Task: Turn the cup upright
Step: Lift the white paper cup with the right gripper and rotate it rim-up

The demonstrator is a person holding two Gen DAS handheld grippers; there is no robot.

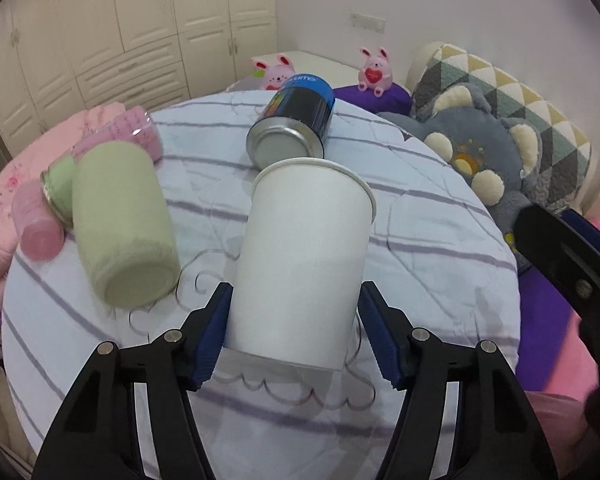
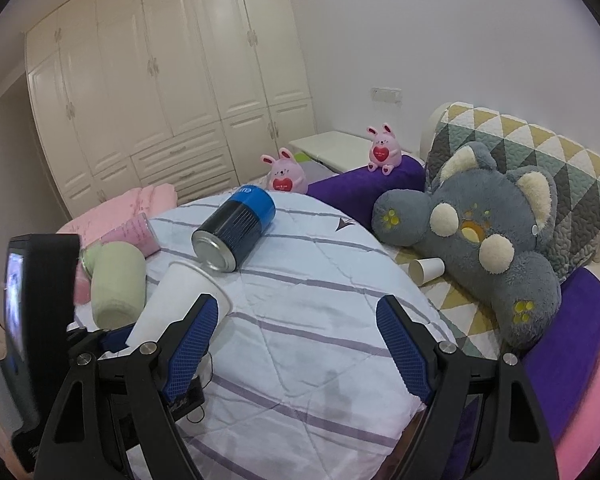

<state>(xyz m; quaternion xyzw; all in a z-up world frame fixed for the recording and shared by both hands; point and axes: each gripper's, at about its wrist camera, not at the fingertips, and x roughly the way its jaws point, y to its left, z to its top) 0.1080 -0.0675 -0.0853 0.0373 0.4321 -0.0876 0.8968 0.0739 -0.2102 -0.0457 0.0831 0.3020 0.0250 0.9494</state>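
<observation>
White paper cup (image 1: 304, 260) clamped near its base between blue pads (image 1: 212, 336) of left gripper (image 1: 296, 332), tilted, rim up and away, above striped quilt (image 1: 420, 248) on bed. Just beyond rim, metal can (image 1: 296, 124) on its side; green jar (image 1: 124, 232) to left. Right gripper (image 2: 296, 344) spread apart, holding nothing, over quilt.

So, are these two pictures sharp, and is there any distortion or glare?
Left wrist view: the cup is fairly sharp, the green roll smeared by blur, the quilt bulges from the fisheye. Right wrist view: sharper, soft even light, no glare; the wardrobe lines bend.
</observation>
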